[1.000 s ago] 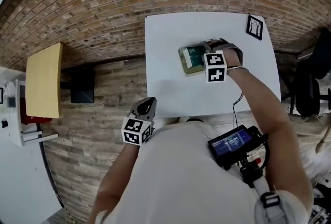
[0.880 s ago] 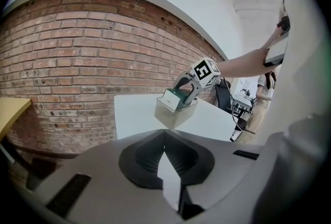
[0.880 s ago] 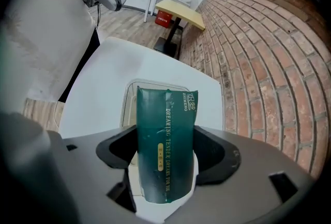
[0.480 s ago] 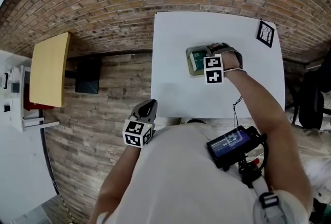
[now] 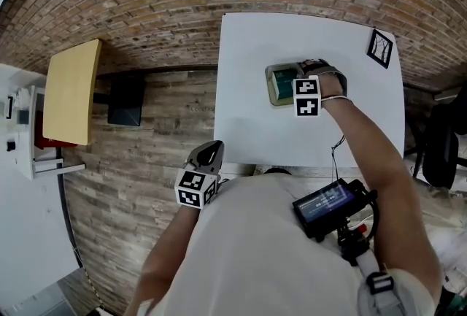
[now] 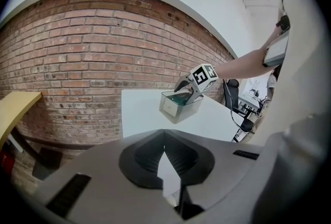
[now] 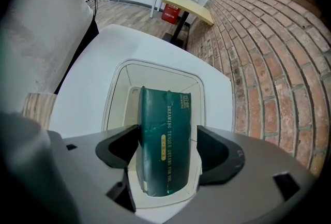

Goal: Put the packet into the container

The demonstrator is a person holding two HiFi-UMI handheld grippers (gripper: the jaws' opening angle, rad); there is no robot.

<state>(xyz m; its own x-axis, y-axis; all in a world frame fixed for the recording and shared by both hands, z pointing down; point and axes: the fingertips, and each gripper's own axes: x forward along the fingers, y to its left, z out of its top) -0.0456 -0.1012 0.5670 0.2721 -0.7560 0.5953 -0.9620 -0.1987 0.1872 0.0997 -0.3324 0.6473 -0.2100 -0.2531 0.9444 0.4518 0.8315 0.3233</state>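
Brick wall and plank floor surround a white square table, and the work sits on its far half. The dark green, soft-wrapped packet with gold lettering is end-first inside the clear, rectangular plastic container. Its long side runs along the container's long walls. Whether its lower end touches the container's floor I cannot tell. The right gripper points steeply down over the container and holds the packet across its width, jaws set wide with a pad against each side. The left gripper is well apart from the container, off the near edge of the table by the person's body. Its jaws are together with nothing between them.

Judging from this, the step in hand is the set-down and release. To do it well, the packet should go down until it bears on the container's floor, kept off the walls so nothing catches on the rim. The jaws should then open fully before the gripper lifts straight up. A soft wrapper can cling to a pad, and the light container could be dragged or tipped along with it.
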